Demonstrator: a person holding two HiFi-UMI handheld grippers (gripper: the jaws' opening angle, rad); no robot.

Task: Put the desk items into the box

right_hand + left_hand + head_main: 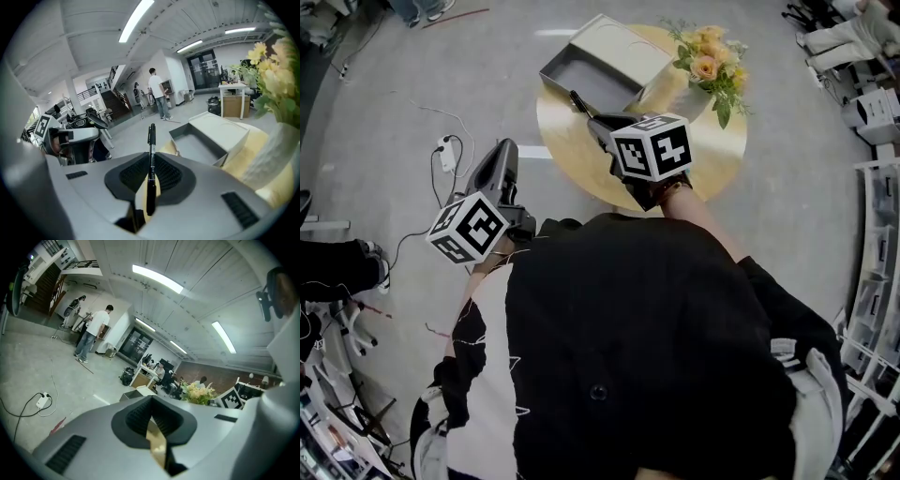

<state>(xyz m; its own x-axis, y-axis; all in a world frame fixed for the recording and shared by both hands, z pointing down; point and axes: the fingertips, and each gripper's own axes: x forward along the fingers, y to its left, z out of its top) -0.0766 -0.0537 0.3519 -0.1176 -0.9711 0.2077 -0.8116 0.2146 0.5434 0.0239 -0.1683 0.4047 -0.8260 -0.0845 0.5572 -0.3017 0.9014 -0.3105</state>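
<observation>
From the head view, the round gold table (712, 159) carries an open grey box (586, 75) at its far left, a pale lid (628, 45) lying against the box, and a bunch of yellow flowers (711, 64) at the far right. The right gripper (592, 120) hangs over the table just near of the box, and a black pen (578, 101) sticks out of it toward the box. Only the right gripper view shows the grasp plainly: the ribbed pads are clamped on the pen's barrel, with its capped end pointing away and the box interior bare beyond it.

The left gripper (504, 155) is off the table's left edge, above the floor and near a white power strip (446, 155). Its own view shows the jaws pressed together with nothing in them (the gold sliver below the tips is the table seen through the gap). That view also shows a standing person (93, 331) far across the room, whom the head view misses.
</observation>
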